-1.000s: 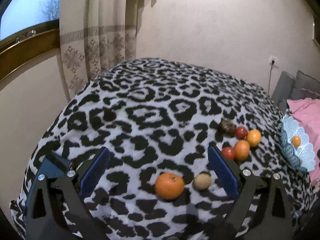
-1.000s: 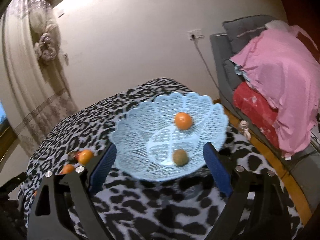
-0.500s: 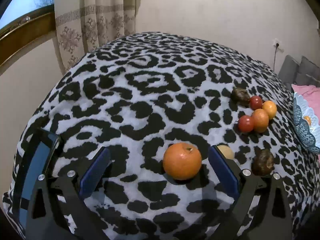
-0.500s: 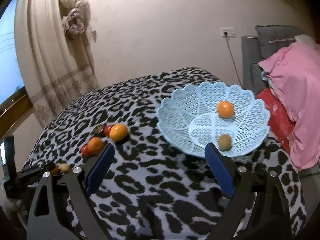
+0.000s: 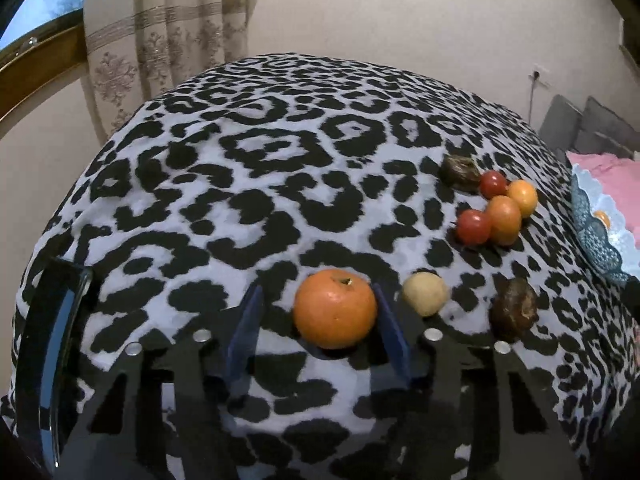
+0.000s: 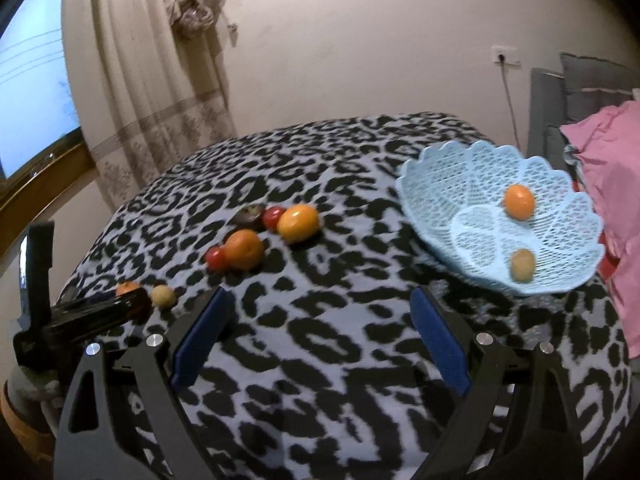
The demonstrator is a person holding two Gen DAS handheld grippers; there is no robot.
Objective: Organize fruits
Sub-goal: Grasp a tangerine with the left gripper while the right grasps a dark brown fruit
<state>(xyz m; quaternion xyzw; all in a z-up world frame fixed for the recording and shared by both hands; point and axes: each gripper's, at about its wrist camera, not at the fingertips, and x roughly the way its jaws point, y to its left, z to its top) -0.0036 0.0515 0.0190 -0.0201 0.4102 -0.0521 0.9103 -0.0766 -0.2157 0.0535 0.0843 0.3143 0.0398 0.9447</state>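
Left gripper (image 5: 316,322) is closing its jaws around the big orange (image 5: 335,308), likely bound for the blue basket (image 6: 448,172); right gripper (image 6: 320,328) stands wide, empty, near that basket.

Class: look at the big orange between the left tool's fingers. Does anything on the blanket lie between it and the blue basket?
Yes. From the big orange, the pale round fruit and a dark brown fruit lie towards the blue basket. Lifted over them, nothing visible blocks it.
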